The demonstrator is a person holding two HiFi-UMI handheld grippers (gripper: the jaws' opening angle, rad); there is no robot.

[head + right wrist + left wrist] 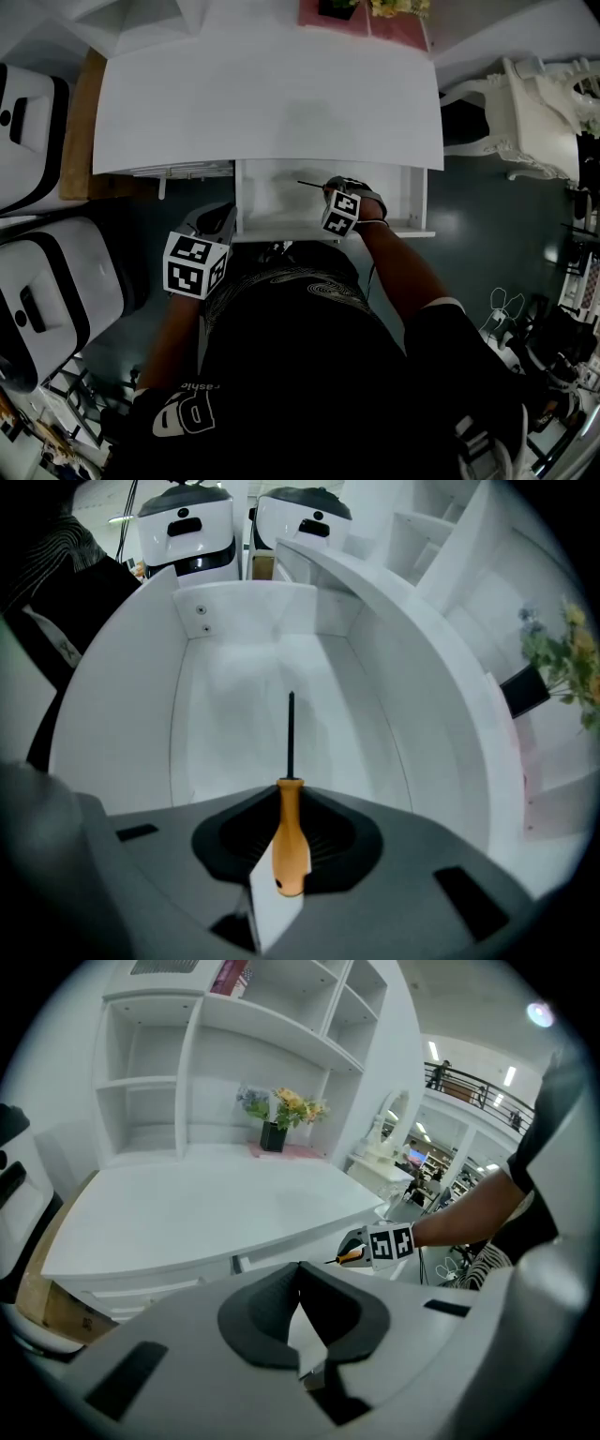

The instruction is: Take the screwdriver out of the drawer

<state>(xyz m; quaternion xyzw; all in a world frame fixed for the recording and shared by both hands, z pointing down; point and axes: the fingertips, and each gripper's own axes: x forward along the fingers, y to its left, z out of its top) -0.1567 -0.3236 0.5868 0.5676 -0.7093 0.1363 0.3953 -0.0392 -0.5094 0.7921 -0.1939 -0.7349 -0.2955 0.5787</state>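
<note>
Over the drawer (272, 194): right tongs (290, 803) clamped on the screwdriver (290, 855), orange handle between jaws.
Left of the drawer: left tongs (299, 1274) closed, empty.

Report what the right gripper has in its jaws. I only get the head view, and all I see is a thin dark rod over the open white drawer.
Observer: The right gripper is shut on the orange plastic handle of a screwdriver. Its thin black metal shaft points straight ahead over the floor of the open white drawer.
Operator: Check the left gripper's jaws too.
Observer: The left gripper is shut, its dark pads meet and there is nothing between them.
</note>
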